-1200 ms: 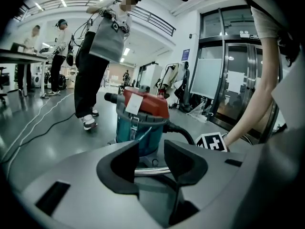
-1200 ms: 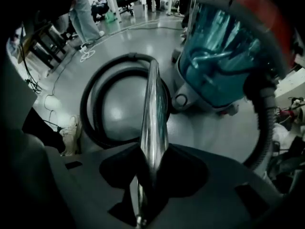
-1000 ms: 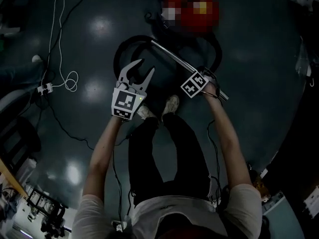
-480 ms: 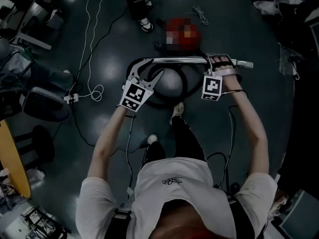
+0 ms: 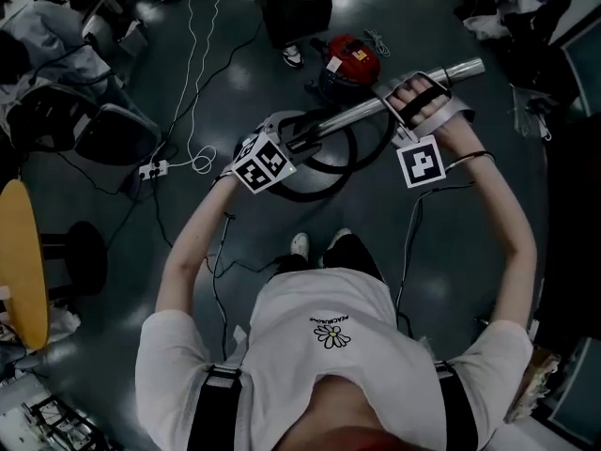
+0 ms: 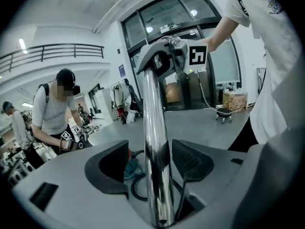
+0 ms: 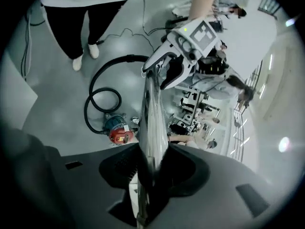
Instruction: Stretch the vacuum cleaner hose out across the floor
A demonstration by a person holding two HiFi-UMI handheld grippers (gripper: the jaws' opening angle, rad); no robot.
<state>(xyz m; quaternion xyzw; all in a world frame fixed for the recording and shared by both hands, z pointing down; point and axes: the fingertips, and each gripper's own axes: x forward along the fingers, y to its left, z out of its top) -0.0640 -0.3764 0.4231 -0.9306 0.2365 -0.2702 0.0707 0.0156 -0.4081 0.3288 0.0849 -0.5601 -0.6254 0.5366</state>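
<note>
Left gripper (image 6: 150,149) jaws opening, pads off the metal wand (image 5: 352,114) that runs between them. Black vacuum hose (image 5: 302,195) lies coiled on the floor beneath, toward its 4 o'clock; red canister (image 5: 349,61) at 12. Right gripper (image 7: 153,161) is clamped on the wand's 2 o'clock end.

The wand (image 5: 357,116) slants left to right above the coiled hose (image 5: 315,194) on the floor (image 5: 441,252), the vacuum cleaner (image 5: 349,59) behind the coil, probably touching it, and a power strip (image 5: 150,169) well to its left.
</note>
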